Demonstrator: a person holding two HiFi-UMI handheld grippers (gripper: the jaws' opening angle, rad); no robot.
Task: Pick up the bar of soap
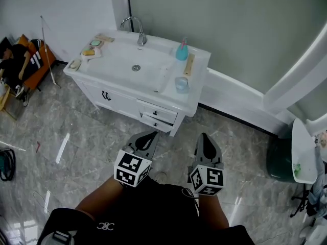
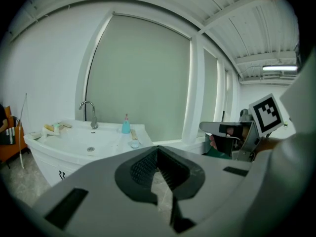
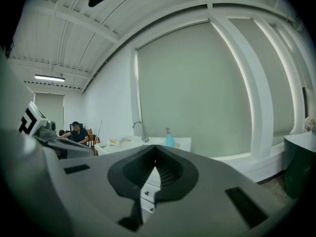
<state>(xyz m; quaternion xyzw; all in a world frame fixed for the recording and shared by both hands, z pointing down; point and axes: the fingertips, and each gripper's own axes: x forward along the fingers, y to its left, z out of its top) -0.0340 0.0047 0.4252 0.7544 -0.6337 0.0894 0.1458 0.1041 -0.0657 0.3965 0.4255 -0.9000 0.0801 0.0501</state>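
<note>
Across open floor (image 1: 76, 131) from the vanity's (image 1: 115, 84) near edge, left gripper (image 1: 151, 135) and right gripper (image 1: 205, 137) hang closed, empty.

Floor (image 1: 76, 131): grey marble tiles.
Vanity (image 1: 120, 97): white, ahead of left claw (image 1: 152, 135).
Wall (image 1: 230, 24): grey-green panel, beyond vanity.
Bin (image 1: 278, 160): perhaps dark green, right of right claw (image 1: 204, 136).

head view looks steeply down from above, the sink (image 1: 153, 60) well ahead. cameras on the left gripper (image 1: 152, 136) and right gripper (image 1: 205, 137) face nearly level toward that same sink.
</note>
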